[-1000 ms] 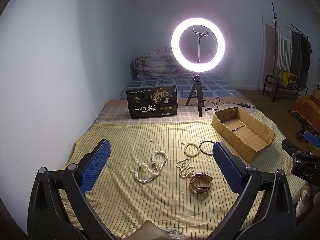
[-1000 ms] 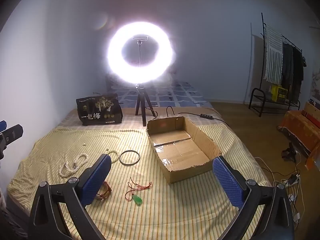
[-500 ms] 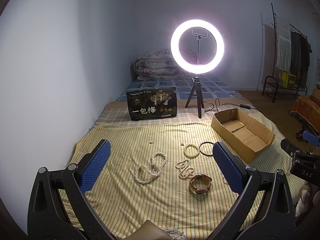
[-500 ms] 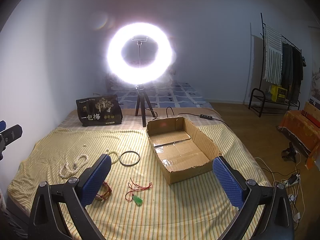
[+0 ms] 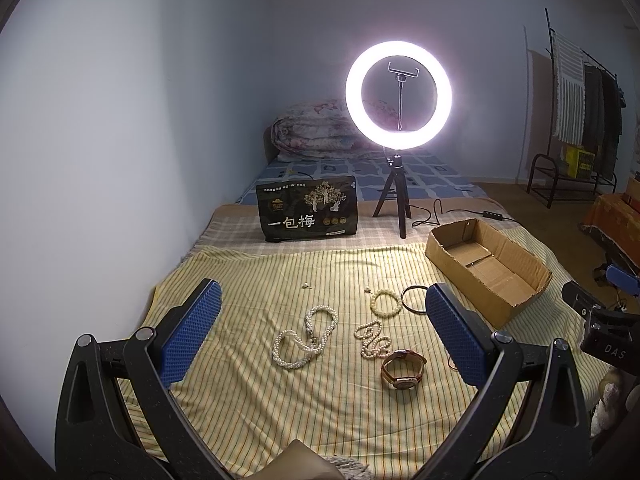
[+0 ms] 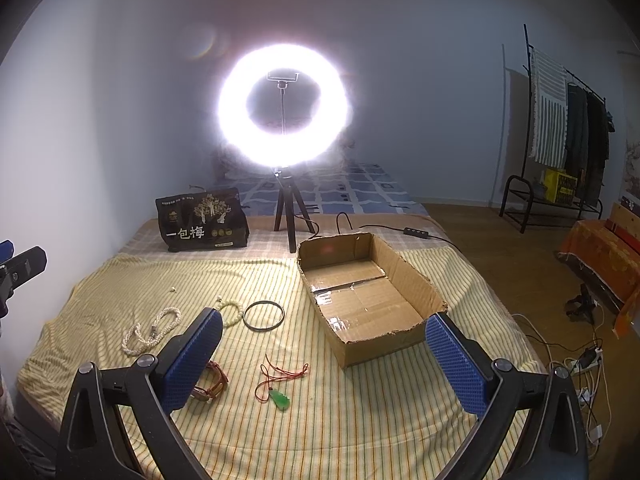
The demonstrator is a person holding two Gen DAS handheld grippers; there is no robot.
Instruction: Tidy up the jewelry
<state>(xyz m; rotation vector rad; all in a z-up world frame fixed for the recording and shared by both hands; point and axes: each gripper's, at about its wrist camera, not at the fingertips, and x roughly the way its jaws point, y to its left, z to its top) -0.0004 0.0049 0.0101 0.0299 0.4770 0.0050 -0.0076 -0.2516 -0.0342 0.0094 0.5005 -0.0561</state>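
Jewelry scattered on yellow striped bedspread (image 5: 240,280): pearl necklace (image 5: 304,338) running diagonally, bead bracelet (image 5: 385,303), black bangle (image 6: 263,315), watch (image 5: 402,368), green pendant (image 6: 281,398) on red cord. Cardboard box (image 6: 368,292) open, just right. Left hand-held gripper (image 5: 320,336) and right hand-held gripper (image 6: 320,356) both spread, empty. Watch partly hidden in right view.

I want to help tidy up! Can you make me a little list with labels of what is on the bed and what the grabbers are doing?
surface: striped yellow sheet
container: cardboard box, nothing in it
jewelry on sheet: pearl necklace, bead bracelet, black ring, watch, green pendant on red cord
left gripper: open, holding nothing
right gripper: open, holding nothing
background: ring light, black bag
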